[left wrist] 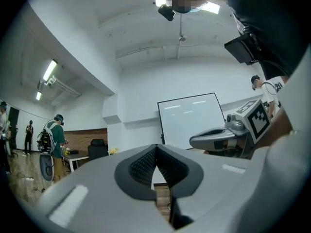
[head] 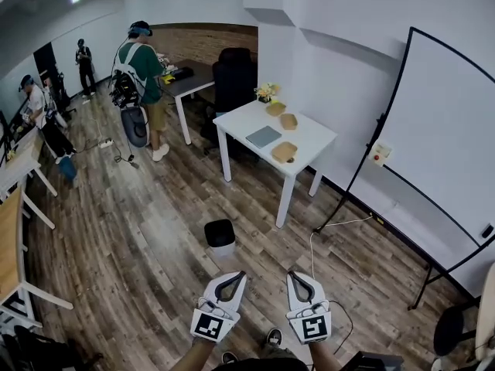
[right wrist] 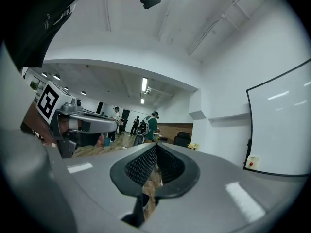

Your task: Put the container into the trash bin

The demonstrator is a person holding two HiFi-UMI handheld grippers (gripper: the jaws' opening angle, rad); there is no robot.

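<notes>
Showing nothing yet done: left gripper (head: 231, 276) and right gripper (head: 298, 276) closed, empty; shallow brown containers (head: 284, 152) sit on white table (head: 311, 139), beyond black-topped white trash bin (head: 220, 235)

At twelve o'clock a white table (head: 311, 134) carries three tan containers (head: 284, 152); the bin (head: 221, 243) is white, black-lined; the floor (head: 139, 230) shows brown wood planks.

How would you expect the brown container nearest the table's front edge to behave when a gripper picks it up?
The brown container looks shallow and tray-like, so it is probably light and likely to flex under firm jaws. It sits flat on the white table, so it should slide rather than roll.
</notes>
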